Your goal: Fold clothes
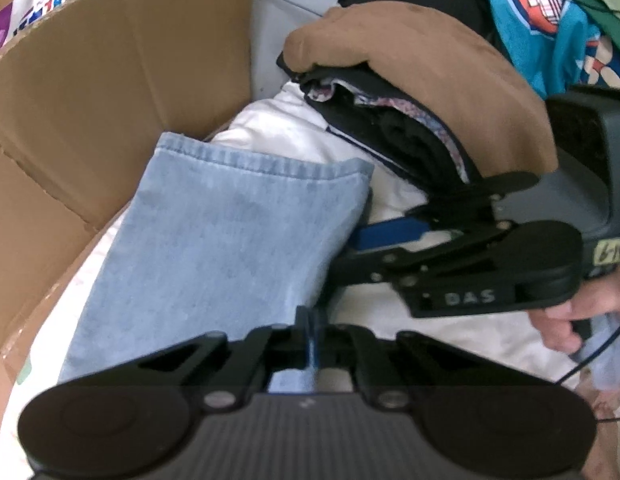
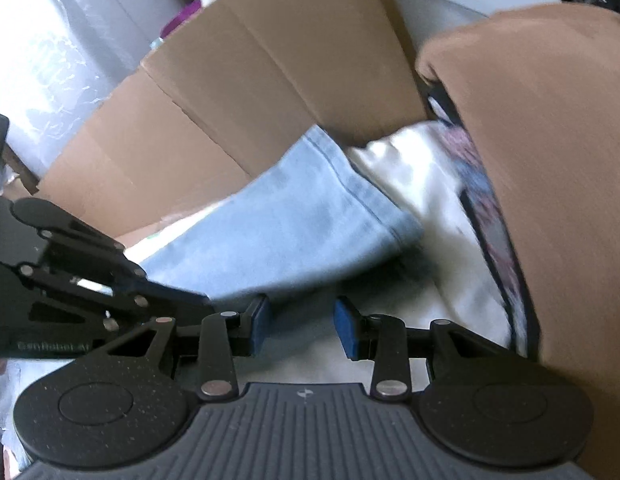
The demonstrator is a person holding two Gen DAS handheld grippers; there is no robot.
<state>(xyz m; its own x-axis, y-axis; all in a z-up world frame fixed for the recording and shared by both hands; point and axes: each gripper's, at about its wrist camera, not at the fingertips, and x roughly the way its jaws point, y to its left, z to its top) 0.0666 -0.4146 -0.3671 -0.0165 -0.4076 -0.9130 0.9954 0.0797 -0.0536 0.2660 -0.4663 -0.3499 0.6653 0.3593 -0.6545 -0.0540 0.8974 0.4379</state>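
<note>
Your left tool [image 1: 312, 340] is clamped on the denim leg [image 1: 213, 240]'s edge, right tool [image 2: 303, 320] apart and empty; a thin pinch may slip.

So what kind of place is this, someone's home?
Probably a home, maybe a bedroom or laundry corner. Jeans lie on a white sheet beside a stack of folded clothes, with a cardboard box behind them.

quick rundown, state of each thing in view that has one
left gripper: jaws shut on the jeans edge
right gripper: jaws open, nothing between them
jeans: leg lying flat on white cloth
folded stack: piled, brown garment on top
cardboard box: flaps open
</note>
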